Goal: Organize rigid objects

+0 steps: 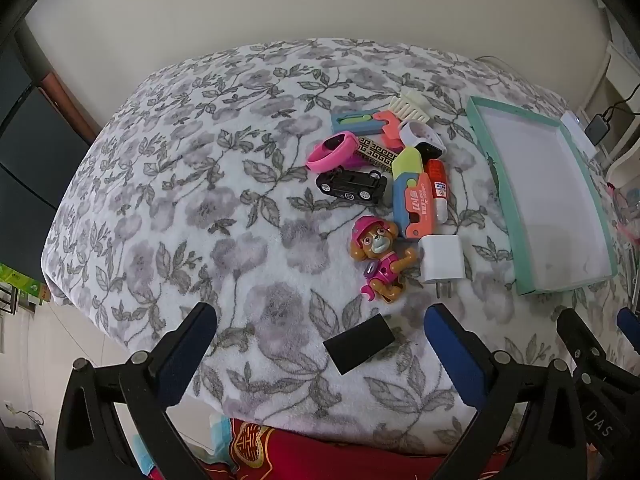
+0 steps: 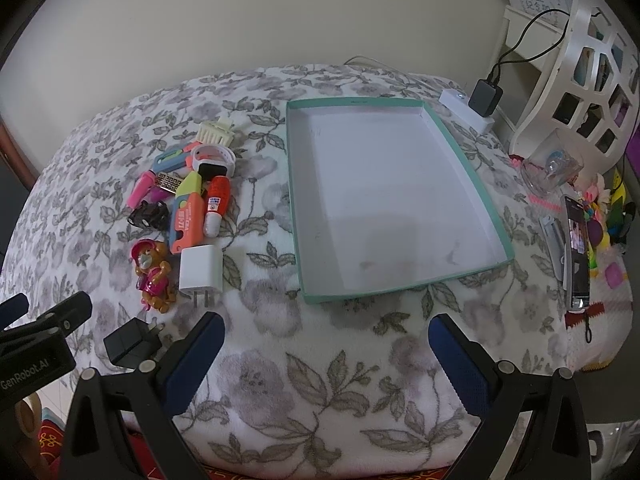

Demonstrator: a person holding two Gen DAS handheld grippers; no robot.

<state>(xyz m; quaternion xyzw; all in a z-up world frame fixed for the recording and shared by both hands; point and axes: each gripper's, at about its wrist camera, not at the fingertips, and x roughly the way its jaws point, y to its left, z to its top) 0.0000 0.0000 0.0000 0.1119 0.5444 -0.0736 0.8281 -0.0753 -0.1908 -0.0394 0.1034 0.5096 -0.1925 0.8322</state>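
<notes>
A heap of small rigid objects lies on the floral blanket: a pink-suited toy dog (image 1: pixel 378 258) (image 2: pixel 154 274), a white charger (image 1: pixel 440 264) (image 2: pixel 200 270), a black toy car (image 1: pixel 352 186), an orange-blue toy knife (image 1: pixel 412 204), a pink wristband (image 1: pixel 330 152) and a black charger (image 1: pixel 358 344) (image 2: pixel 130 346). An empty teal-rimmed box (image 1: pixel 596 280) (image 2: pixel 512 258) lies to their right. My left gripper (image 1: pixel 320 320) is open and empty above the black charger. My right gripper (image 2: pixel 326 328) is open and empty, near the box's front edge.
A white power strip with a black adapter (image 2: pixel 486 98) sits behind the box. A phone (image 2: pixel 578 252), a glass jar (image 2: pixel 552 168) and small trinkets lie at the right. A white lattice basket (image 2: pixel 592 64) stands at the far right. The blanket's front edge drops off near me.
</notes>
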